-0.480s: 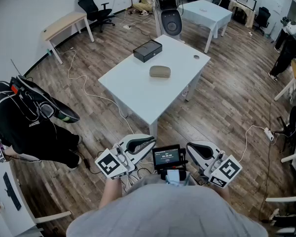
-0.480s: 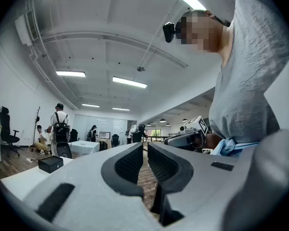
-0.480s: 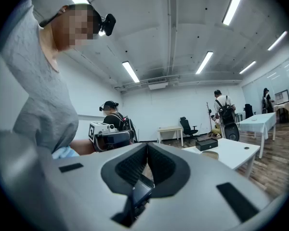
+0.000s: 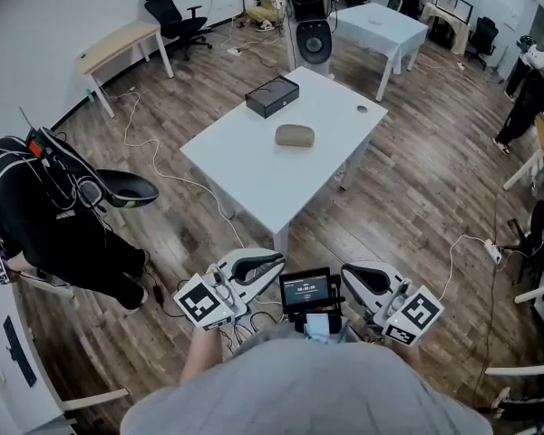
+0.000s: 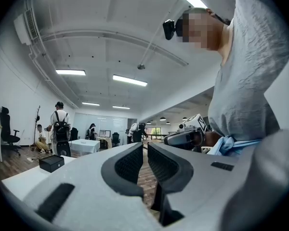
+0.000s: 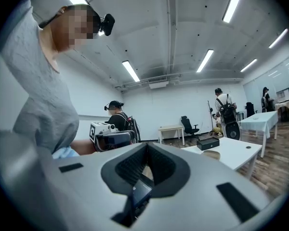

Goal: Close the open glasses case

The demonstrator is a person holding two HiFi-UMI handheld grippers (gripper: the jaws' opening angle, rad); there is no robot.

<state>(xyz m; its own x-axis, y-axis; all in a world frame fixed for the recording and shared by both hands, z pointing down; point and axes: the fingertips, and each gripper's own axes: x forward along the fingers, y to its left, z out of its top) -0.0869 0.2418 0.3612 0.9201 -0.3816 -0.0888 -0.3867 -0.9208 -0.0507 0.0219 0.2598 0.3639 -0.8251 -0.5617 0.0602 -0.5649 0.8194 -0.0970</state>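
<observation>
A tan oval glasses case [image 4: 295, 135] lies on the white table [image 4: 245, 166] in the head view; from here its lid looks down. Behind it stands a black box [image 4: 272, 95]. Both grippers hang low by my chest, well short of the table and over the wooden floor. My left gripper [image 4: 274, 259] holds nothing, with only a thin slit between its jaws. My right gripper [image 4: 347, 270] has its tips meeting and is likewise empty. The left gripper [image 5: 145, 146] sees the black box [image 5: 51, 163] far off. From the right gripper [image 6: 147, 146], the tan case [image 6: 212, 153] and the box [image 6: 208, 143] are distant.
A person in black [image 4: 54, 225] with headgear stands at the left near me. White cables [image 4: 163, 166] run over the floor beside the table. A black speaker-like stand [image 4: 313, 39] sits at the table's far end, with another white table [image 4: 381, 21] beyond it.
The person in black at the left has shifted a little and turned their headgear. Both grippers have stayed almost where they were.
</observation>
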